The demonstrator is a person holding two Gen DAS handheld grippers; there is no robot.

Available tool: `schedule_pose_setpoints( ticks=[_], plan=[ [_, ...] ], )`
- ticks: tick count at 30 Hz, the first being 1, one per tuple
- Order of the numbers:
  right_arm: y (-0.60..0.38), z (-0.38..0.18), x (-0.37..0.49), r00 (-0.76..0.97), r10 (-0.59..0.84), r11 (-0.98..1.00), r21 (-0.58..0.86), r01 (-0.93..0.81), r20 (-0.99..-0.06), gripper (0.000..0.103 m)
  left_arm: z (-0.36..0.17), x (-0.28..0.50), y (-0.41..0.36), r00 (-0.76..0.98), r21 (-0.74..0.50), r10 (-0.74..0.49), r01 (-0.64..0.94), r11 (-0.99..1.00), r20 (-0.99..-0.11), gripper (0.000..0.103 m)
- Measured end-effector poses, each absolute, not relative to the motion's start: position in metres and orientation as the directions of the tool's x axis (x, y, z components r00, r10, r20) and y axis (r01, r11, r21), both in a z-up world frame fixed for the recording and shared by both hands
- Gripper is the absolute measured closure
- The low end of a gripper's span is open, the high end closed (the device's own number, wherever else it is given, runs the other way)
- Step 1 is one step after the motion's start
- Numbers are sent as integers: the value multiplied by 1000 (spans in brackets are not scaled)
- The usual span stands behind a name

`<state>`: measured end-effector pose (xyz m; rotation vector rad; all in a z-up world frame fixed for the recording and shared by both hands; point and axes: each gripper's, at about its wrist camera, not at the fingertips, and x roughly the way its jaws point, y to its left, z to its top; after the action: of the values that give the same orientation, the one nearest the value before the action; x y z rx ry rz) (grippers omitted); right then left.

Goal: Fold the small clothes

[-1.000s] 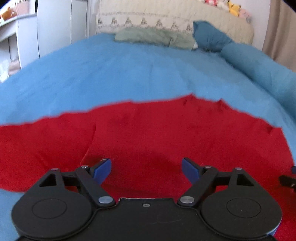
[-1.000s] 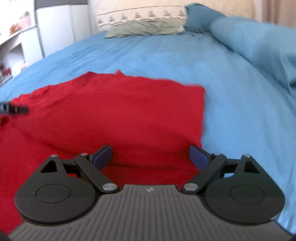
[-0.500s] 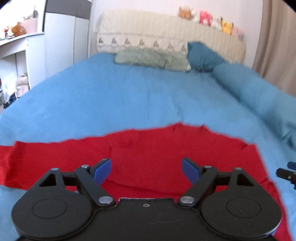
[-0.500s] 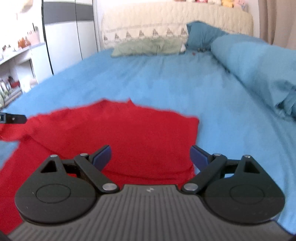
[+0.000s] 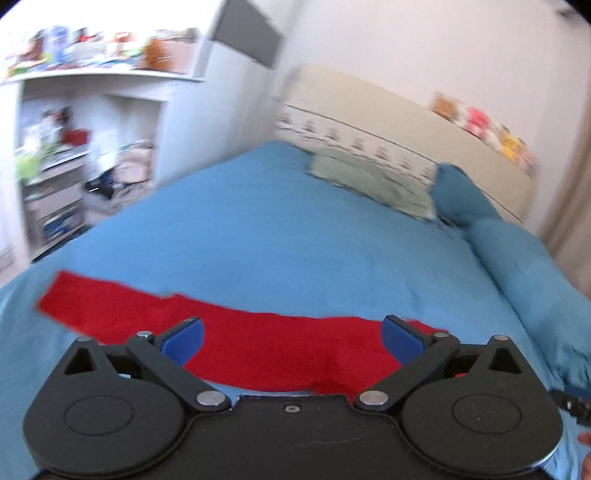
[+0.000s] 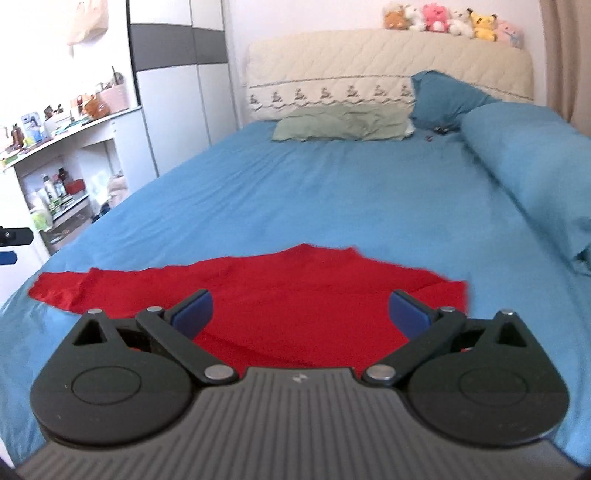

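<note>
The red garment (image 6: pixel 295 295) lies spread flat on the blue bed (image 6: pixel 332 195), near its foot. Both grippers hang above it — the left hand-held gripper (image 5: pixel 291 338) has just been opening, nothing between its jaws; the right hand-held gripper (image 6: pixel 301 310) gapes wide too, empty. It looks a soft, light, floppy cloth — best pinched at an edge or corner, like the sleeve end at left.

Garment (image 6: pixel 295 295): flat on the bed (image 6: pixel 332 192), just beyond the right tongs (image 6: pixel 301 308), sleeve trailing left. Pillow (image 6: pixel 343 123): far beyond, against the headboard (image 6: pixel 369 62). Rolled duvet (image 6: pixel 524 166): right. Shelves (image 6: pixel 62 177): left. Plush toys (image 6: pixel 454 18): atop the headboard.
</note>
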<state>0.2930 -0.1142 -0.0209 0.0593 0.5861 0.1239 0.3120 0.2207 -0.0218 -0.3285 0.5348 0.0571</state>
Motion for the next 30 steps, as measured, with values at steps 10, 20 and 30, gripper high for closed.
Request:
schedule_pose_setpoints(
  ticks=[10, 20, 30],
  plan=[
    [-33, -83, 324, 793, 186, 982, 132, -134, -580, 0, -102, 330, 331, 830, -384, 64, -323, 865, -554, 14],
    [-7, -131, 350, 770, 192, 981, 100, -166, -608, 0, -169, 362, 397, 811, -514, 109, -462, 723, -575, 38],
    [-11, -156, 364, 753, 169, 985, 81, -153, -636, 0, -167, 391, 411, 755, -420, 219, -553, 720, -618, 98]
  ],
)
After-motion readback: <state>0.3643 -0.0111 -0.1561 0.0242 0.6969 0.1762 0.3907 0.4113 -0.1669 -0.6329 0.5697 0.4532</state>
